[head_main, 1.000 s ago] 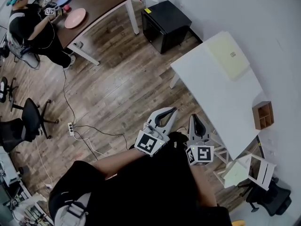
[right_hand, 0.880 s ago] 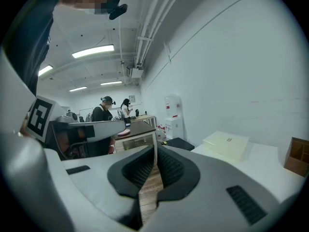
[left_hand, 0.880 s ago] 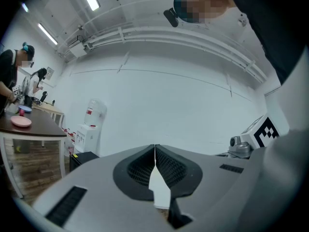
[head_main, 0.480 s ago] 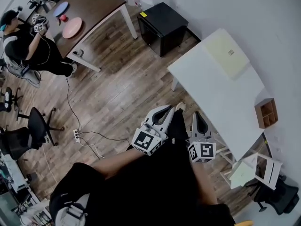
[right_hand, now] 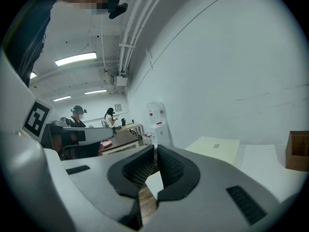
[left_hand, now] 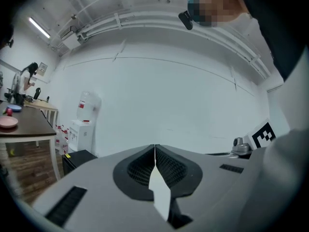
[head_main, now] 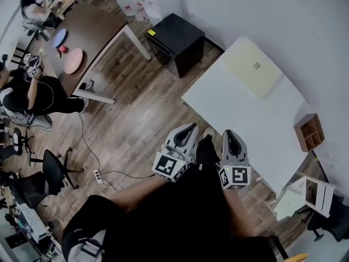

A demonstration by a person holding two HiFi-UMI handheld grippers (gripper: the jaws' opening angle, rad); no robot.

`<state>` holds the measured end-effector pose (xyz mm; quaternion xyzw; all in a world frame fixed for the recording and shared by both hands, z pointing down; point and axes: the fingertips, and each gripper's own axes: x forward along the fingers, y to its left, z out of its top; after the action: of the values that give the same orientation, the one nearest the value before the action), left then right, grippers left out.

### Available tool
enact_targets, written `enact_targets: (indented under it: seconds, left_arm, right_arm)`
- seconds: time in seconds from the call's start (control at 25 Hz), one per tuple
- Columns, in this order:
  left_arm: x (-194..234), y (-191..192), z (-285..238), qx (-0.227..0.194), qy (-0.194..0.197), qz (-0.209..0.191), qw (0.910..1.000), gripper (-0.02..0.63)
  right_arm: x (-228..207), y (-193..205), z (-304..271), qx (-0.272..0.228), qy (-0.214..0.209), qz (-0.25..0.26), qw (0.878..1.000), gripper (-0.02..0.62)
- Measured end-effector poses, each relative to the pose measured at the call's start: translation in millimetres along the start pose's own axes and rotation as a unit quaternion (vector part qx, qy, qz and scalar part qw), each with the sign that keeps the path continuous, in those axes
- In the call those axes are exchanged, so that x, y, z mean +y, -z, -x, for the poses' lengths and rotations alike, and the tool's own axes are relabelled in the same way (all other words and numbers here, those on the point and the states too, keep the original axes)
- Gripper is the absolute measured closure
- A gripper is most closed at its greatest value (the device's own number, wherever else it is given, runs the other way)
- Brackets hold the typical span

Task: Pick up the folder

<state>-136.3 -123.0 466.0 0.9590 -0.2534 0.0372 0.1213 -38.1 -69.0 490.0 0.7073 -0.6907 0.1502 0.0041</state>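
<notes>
The person held both arms bent close to the dark-clothed body, forearms reaching forward side by side over the wood-plank floor. The left tool and the right tool pointed almost level toward the white rectangular worktop, well short of its near edge. Each carried its marker cube at the rear, close to the person's torso.

In the left gripper view the left tool had its ribbed black pads pressed together along one thin seam, with nothing between them. In the right gripper view the right tool was likewise pressed together at the tips and pinched nothing.

The pale yellow flat folder lay flat on the far end of the worktop near the wall, well apart from both tools. The right gripper view showed it ahead and to the right of the jaws. A small brown wooden box with compartments sat at the worktop's right edge against the wall, apart from the folder.

A black cabinet stood on the floor beside the worktop's far left corner. Farther left a dark brown table carried a pink plate, and a second person stood next to it holding tools of the same kind.
</notes>
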Motion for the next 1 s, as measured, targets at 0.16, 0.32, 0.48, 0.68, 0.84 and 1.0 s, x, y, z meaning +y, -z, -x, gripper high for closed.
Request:
enact_targets:
  seconds: [0.16,0.32,0.48,0.68,0.84,1.0]
  left_arm:
    - [3,-3,-54,0.012,0.016,-0.011,0.9997,0.591]
    - [5,1,-107,0.026,0.024,-0.017,0.9992,0.591]
    - [3,9,-156,0.03,0.044,-0.076,0.9957,0.591]
    - [4,23,-209,0.045,0.054,-0.07,0.995,0.591]
    - [17,41,-249,0.071,0.052,-0.094,0.9917,0.591]
    - [29,55,-281,0.106,0.062,-0.107,0.9866,0.591]
  right_arm:
    - [-47,-4,-18,0.002,0.024,-0.015,1.0,0.557]
    - [-97,-4,-31,0.003,0.051,-0.029,0.998,0.557]
    - [-143,-7,-46,0.0,0.077,-0.037,0.996,0.557]
    - [-198,-1,-63,0.011,0.102,-0.035,0.994,0.557]
    - [-232,12,-77,0.025,0.108,-0.04,0.993,0.557]
    - [-256,26,-91,0.04,0.118,-0.056,0.991,0.557]
